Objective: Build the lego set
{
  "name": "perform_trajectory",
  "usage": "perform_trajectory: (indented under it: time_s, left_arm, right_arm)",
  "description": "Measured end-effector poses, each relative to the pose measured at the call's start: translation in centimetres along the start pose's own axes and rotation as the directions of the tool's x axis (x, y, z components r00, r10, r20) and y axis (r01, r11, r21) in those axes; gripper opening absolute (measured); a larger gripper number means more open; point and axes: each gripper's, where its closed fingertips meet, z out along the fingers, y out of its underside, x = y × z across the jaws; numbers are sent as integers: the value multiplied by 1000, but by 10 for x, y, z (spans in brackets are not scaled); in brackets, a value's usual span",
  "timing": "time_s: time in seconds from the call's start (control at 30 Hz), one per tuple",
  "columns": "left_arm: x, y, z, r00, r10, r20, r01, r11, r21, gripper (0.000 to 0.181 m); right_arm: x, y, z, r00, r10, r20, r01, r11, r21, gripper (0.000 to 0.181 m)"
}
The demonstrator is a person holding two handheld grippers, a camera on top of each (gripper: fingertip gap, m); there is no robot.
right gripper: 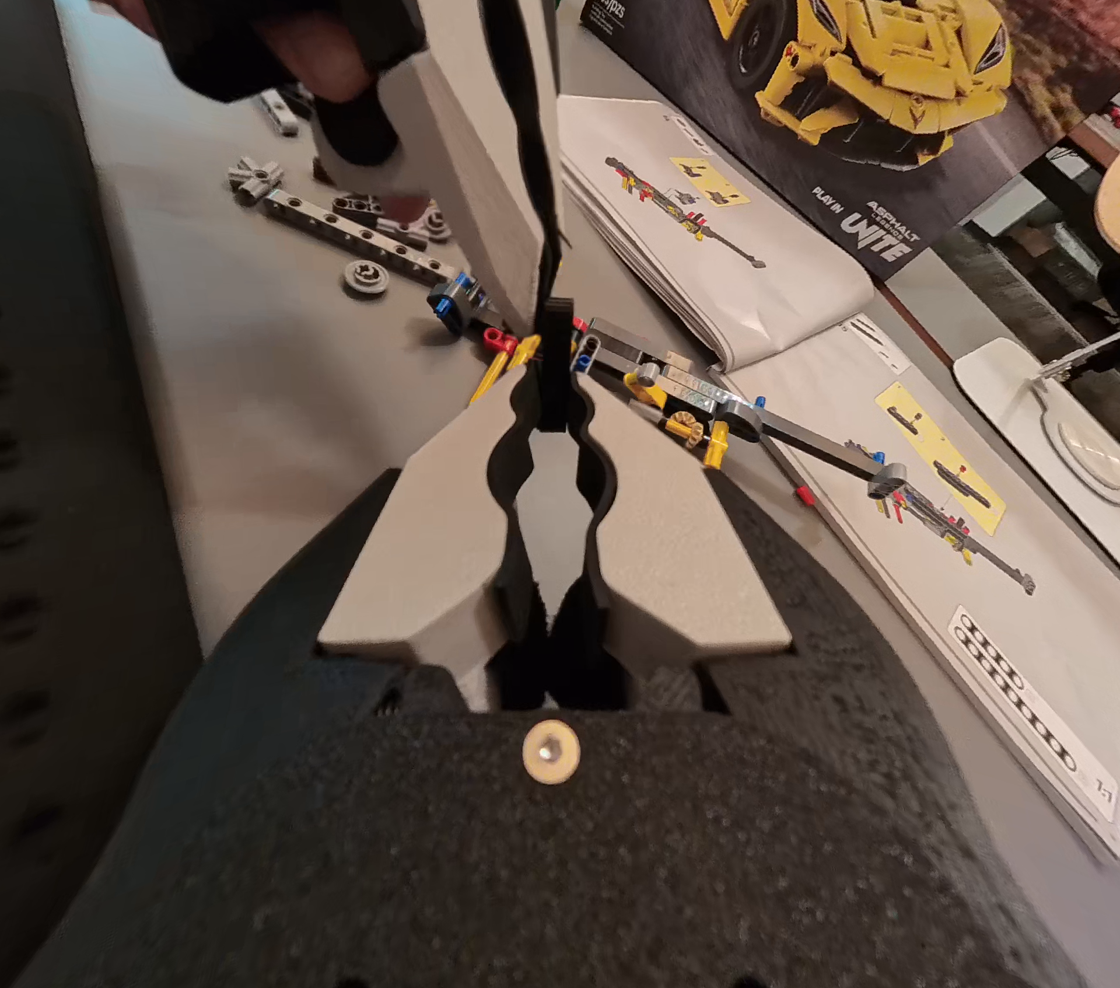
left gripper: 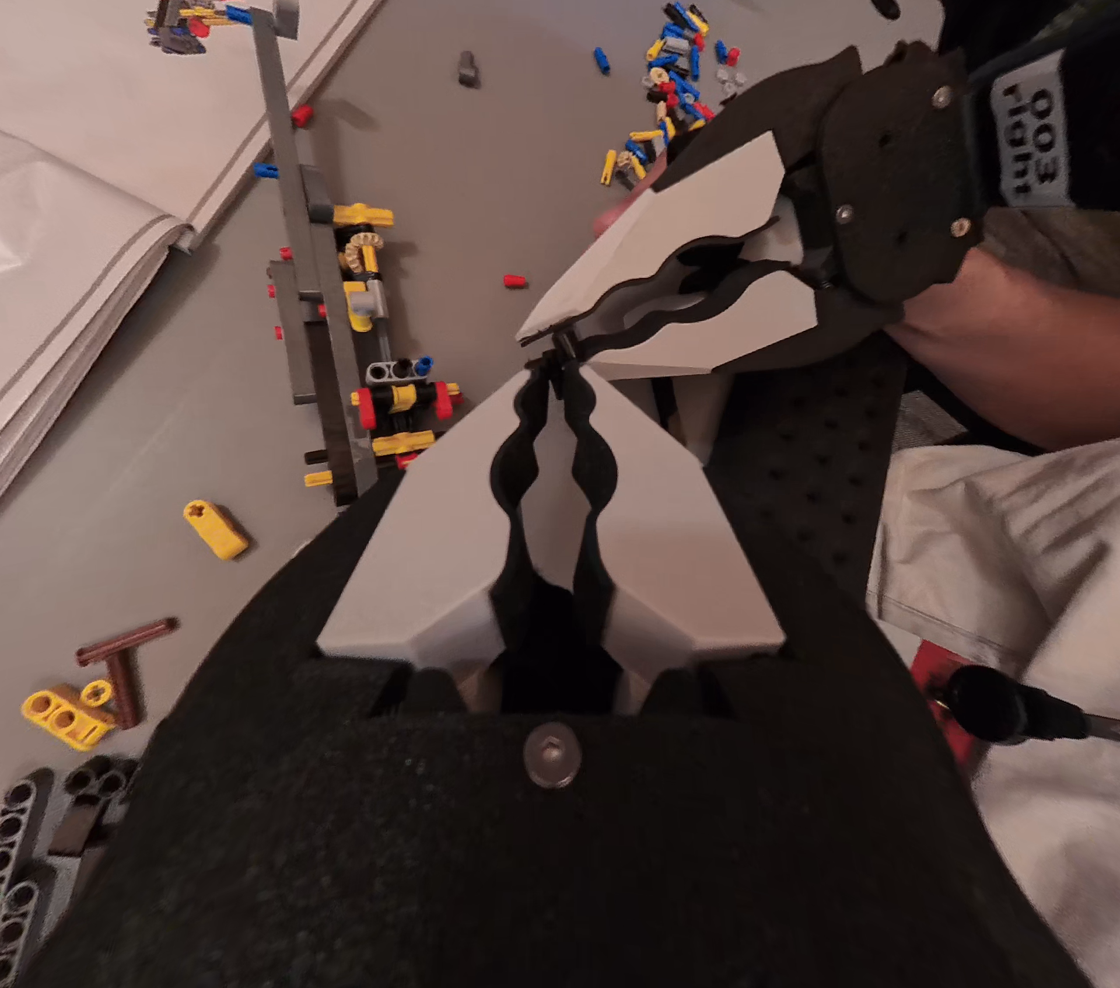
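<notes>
Black and small, a lego piece (right gripper: 553,371) sits clamped between the tips of the right gripper (right gripper: 551,383). The left gripper (left gripper: 553,366) meets it tip to tip above the table edge; its fingers are closed too, probably on the same piece or one joined to it, but the blur hides this. Beyond them, on the grey table (left gripper: 424,110), lies the long grey, partly built model (left gripper: 339,292). Farther away are a pile of small pins (left gripper: 673,80) and the open instruction booklet (left gripper: 151,67).

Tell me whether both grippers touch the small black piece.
Touching. The right wrist view shows the right gripper pinching the black piece, and the left gripper's tips meet its top.
</notes>
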Motion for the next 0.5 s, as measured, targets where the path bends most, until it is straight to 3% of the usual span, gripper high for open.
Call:
perform_trajectory:
  time_s: [0.13,0.5]
  left_arm:
    - [6,5,4,1000,18,-23,-18,999,-29,4]
    - [4,1,6,1000,5,-13,-5,1000,-20,4]
  right_arm:
    - [7,5,0,998,52,-19,-53,998,-24,7]
    - [2,6,2,1000,24,-2,-24,999,-33,7]
